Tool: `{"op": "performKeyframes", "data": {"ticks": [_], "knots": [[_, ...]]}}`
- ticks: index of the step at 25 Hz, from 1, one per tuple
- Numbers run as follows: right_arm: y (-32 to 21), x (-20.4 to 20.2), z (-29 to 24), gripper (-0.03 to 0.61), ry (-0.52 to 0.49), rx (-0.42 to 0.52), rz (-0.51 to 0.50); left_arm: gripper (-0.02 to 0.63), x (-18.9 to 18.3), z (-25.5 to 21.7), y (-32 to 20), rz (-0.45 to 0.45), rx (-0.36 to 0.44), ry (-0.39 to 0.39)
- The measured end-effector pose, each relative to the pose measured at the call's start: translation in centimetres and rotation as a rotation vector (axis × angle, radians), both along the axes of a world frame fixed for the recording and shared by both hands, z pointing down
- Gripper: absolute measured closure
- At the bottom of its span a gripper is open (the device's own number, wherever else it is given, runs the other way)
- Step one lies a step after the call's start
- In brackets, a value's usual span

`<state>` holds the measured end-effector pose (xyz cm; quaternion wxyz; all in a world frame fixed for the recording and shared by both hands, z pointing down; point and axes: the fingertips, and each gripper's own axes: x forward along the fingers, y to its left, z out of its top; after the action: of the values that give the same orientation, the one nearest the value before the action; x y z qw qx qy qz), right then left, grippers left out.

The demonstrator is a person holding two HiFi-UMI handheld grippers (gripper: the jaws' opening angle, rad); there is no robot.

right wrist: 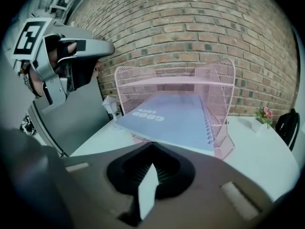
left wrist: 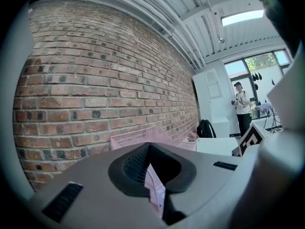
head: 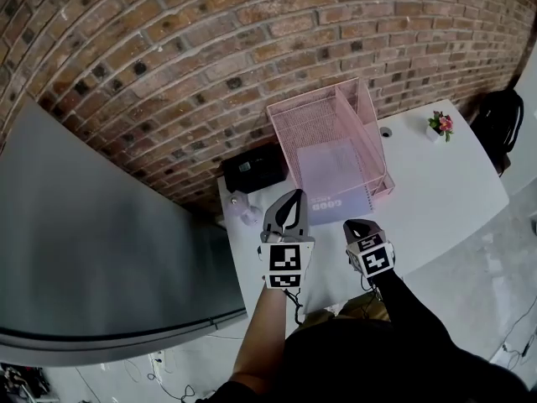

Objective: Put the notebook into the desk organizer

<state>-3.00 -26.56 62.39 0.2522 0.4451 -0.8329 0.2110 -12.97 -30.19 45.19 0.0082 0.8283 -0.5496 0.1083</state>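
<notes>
**Position of the workpiece.** The notebook (right wrist: pixel 174 116) lies flat in the lower tray of the pink mesh desk organizer (right wrist: pixel 143 82). Its near end projects past the tray front, over the white bench (right wrist: pixel 267 149). The spiral binding (right wrist: pixel 208 125) runs along the right-hand edge as the right gripper view shows it.

**Jaw state.** The left gripper (left wrist: pixel 149 146) has its jaws closed tip to tip, with nothing between them. The right gripper (right wrist: pixel 151 144) is likewise closed and empty. Both are held short of the notebook's near edge and touch nothing.

**Handling properties (judgement).**
- The notebook appears thin and light, so it needs little force.
- The cover looks smooth and pliable. A hold at a free corner is likely to bend it or slip.
- The spiral side is probably the stiffest line.

**Recommended hold.** Take the projecting near edge close to the binding. Alternatively, press closed jaws squarely against that edge to slide the notebook further in. Keep it level, since the coils may snag the mesh side wall.
</notes>
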Motion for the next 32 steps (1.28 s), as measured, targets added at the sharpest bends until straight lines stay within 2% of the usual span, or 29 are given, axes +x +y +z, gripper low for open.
{"op": "performKeyframes", "data": {"ticks": [11, 17, 32], "knots": [[-3.3, 0.8, -1.5, 0.578, 0.015, 0.043, 0.027, 0.606, -1.1, 0.1, -1.3, -0.030, -0.007, 0.004], [-6.0, 1.5, -2.0, 0.578, -0.016, 0.057, 0.058, 0.606, -1.3, 0.3, -2.2, -0.039, -0.011, 0.001], [-9.9, 1.3, -1.6, 0.578, -0.005, 0.079, 0.035, 0.606, -2.8, 0.1, -3.8, -0.097, -0.008, -0.044]]}}
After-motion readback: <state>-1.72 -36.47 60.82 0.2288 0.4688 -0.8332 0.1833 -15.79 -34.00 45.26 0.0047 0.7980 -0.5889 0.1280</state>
